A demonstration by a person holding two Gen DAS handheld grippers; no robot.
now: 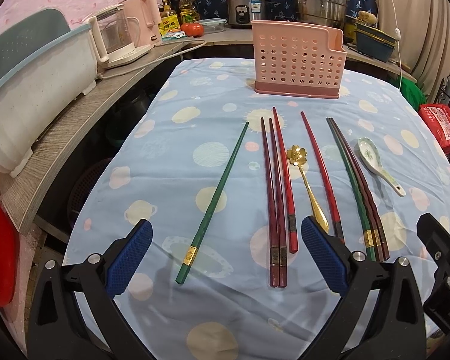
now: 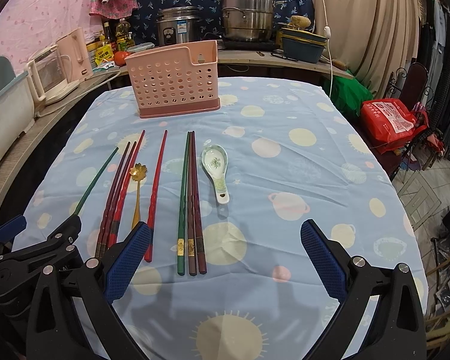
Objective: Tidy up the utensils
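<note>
A pink perforated utensil holder [image 1: 298, 61] [image 2: 177, 82] stands at the far side of the table. In front of it lie several chopsticks: a lone green one [image 1: 214, 202] [image 2: 97, 177], dark red and red ones [image 1: 274, 198] [image 2: 117, 192], another red one [image 1: 321, 171] [image 2: 156, 192], and a green-and-brown group [image 1: 357, 189] [image 2: 190, 201]. A gold flower spoon [image 1: 307, 180] [image 2: 137, 189] and a white ceramic spoon [image 1: 378, 162] [image 2: 216, 171] lie among them. My left gripper [image 1: 226, 252] is open above the near chopstick ends. My right gripper [image 2: 225, 255] is open beside the green-and-brown group.
The table has a blue planet-print cloth [image 2: 300, 162]. A counter at the left holds a dish rack [image 1: 36, 84] and kettles [image 1: 126, 30]. Pots [image 2: 246, 15] stand behind. A red bag [image 2: 390, 123] sits at the right.
</note>
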